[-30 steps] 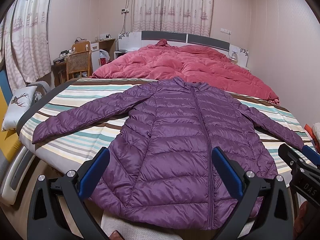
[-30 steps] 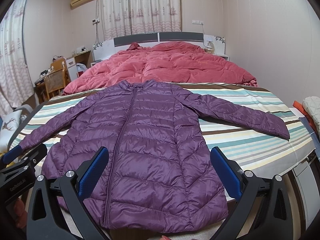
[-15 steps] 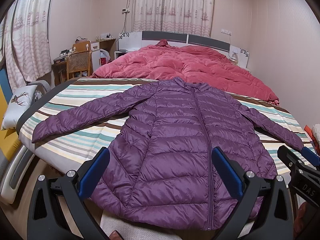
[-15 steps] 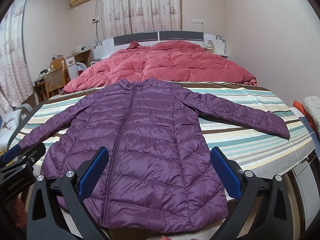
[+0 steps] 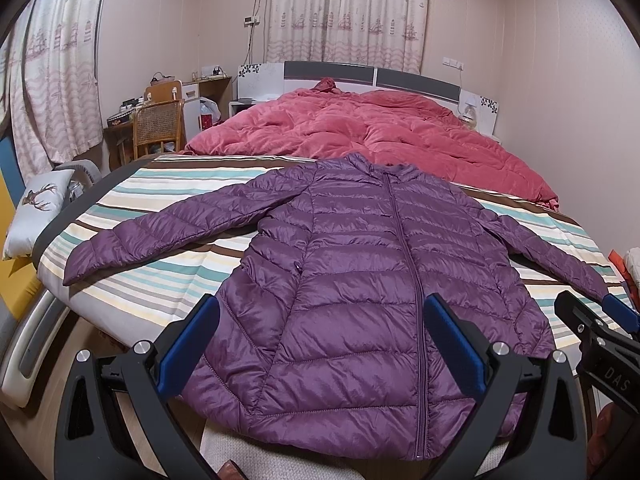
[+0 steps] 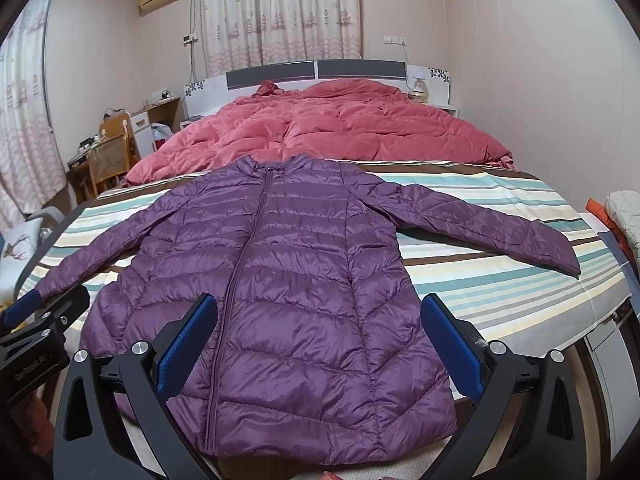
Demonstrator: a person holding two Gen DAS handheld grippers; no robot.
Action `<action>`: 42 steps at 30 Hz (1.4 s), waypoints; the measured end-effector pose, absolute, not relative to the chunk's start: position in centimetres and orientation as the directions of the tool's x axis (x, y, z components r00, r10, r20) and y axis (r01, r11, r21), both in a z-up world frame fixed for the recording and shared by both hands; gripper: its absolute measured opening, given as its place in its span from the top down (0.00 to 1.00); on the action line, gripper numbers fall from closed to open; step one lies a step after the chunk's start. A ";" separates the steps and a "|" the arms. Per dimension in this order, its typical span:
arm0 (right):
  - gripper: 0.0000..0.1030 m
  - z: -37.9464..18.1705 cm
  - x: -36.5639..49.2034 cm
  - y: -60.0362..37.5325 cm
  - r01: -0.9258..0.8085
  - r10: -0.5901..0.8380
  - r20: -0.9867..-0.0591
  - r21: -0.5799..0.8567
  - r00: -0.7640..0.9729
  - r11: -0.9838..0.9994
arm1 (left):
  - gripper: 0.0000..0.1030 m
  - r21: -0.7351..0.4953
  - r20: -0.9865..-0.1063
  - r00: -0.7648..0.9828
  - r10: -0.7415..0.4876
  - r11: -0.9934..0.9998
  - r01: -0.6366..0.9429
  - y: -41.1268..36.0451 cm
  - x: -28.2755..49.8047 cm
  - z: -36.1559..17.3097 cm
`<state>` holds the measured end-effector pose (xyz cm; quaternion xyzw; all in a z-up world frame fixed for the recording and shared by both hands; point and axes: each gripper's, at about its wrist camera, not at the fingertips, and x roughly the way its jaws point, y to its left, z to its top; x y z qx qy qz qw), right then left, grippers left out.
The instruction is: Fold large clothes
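Jacket: my purple puffy jacket (image 5: 360, 272) lies flat and zipped on the striped sheet (image 5: 160, 280), both sleeves spread out, hem at the near edge of the bed.
My left gripper (image 5: 320, 336): fingers wide apart, holding nothing, above the hem.
My right gripper (image 6: 320, 336): wide apart too, empty, above the hem.
Slippery: the shiny cloth could slide out if I pinch too little.
Puffy: it may spring back open after a fold.
Edge: a tug toward me could pull the hem off the bed.
Red blanket (image 6: 340, 128): just behind the collar, a far fold could catch it.
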<state>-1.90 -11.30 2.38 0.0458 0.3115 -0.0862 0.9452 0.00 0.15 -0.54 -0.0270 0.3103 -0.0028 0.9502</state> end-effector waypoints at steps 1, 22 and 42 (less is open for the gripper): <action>0.03 2.4 -1.9 -11.3 0.191 -0.133 -0.596 0.035 0.792 0.981 | 0.02 -0.053 -0.590 0.807 -0.023 0.999 -0.011 0.1 0.0 -0.5; 0.03 1.2 -0.2 -12.0 0.166 -0.093 -0.659 0.048 0.747 0.985 | 0.02 -0.030 -0.607 0.794 -0.027 0.999 0.011 -0.1 0.6 -1.4; 0.25 -7.0 7.3 -36.0 0.652 -0.233 -0.787 0.263 0.571 0.711 | 0.02 0.172 -0.659 0.730 0.180 0.981 -0.086 0.4 11.8 -6.7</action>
